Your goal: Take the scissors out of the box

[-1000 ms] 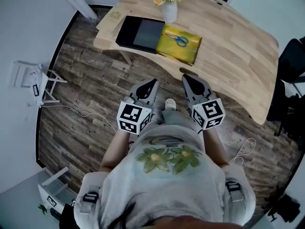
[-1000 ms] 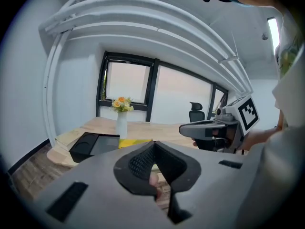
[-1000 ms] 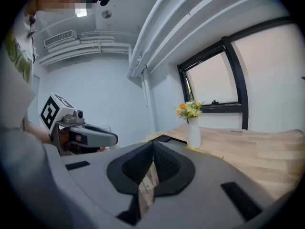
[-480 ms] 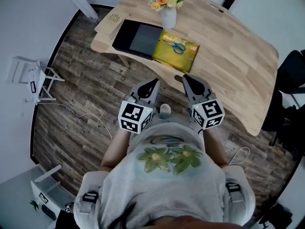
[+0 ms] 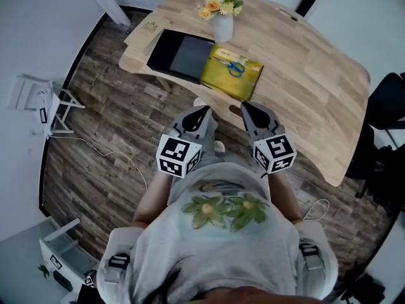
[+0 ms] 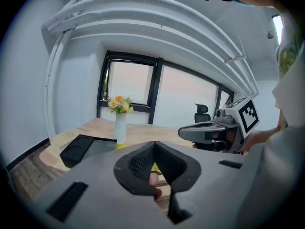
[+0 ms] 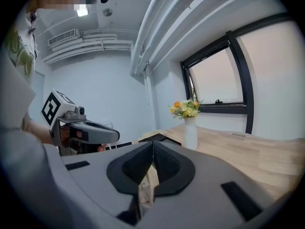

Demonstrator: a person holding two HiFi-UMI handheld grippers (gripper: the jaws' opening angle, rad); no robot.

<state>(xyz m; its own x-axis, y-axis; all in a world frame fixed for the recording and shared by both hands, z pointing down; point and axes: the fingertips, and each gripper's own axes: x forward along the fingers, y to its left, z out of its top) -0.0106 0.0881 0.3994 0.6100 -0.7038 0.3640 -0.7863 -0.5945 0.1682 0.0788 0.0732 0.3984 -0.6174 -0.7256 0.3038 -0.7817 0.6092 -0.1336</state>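
Blue-handled scissors point(image 5: 235, 66) lie in a yellow-lined open box point(image 5: 231, 75) near the front edge of a wooden table point(image 5: 304, 75). The box's black lid point(image 5: 179, 53) lies open to its left. My left gripper point(image 5: 204, 111) and right gripper point(image 5: 243, 108) hang side by side over the floor in front of the table, well short of the box. Both are shut with nothing between their jaws. In the left gripper view the jaw tips of the left gripper point(image 6: 154, 143) meet; in the right gripper view those of the right gripper point(image 7: 153, 144) meet too.
A white vase of flowers point(image 5: 223, 21) stands just behind the box. A paper sheet point(image 5: 147, 31) lies at the table's left corner. A black chair point(image 5: 387, 100) is at the right, a white rack point(image 5: 44, 103) at the left on the wooden floor point(image 5: 107, 138).
The table and box have drifted slightly nearer and leftward in the head view as the person steps forward. Both grippers keep their pose, shut.
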